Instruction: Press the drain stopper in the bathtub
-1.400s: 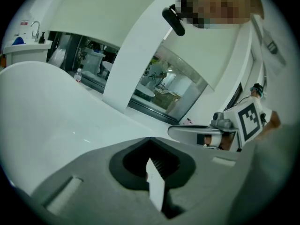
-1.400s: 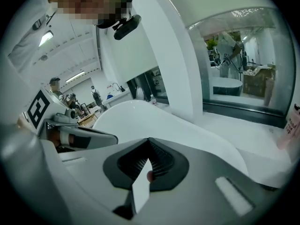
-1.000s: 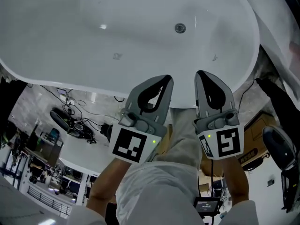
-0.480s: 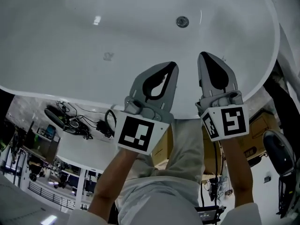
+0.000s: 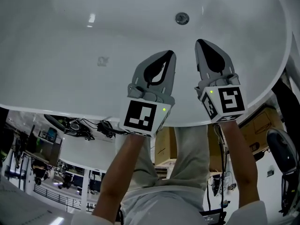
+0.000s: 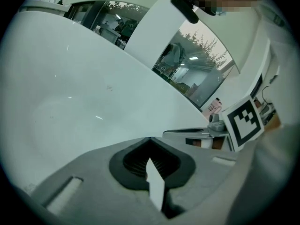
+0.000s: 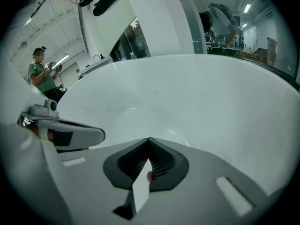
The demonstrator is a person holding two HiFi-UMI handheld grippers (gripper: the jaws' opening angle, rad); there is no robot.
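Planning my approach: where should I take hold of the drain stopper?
Its round top face, from straight above: the drain stopper lies low in the bathtub floor, showing no rim to pinch. The right gripper, jaws together, looks nearer.

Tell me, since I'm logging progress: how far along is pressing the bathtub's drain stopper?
Done: both tools are over the bathtub, and the left tool and right tool each have their jaws together with nothing between them. In hand: the approach. The right tool's tip points toward the drain stopper but is clearly apart from it. Left: closing that gap and pressing the drain stopper, which nothing touches yet.
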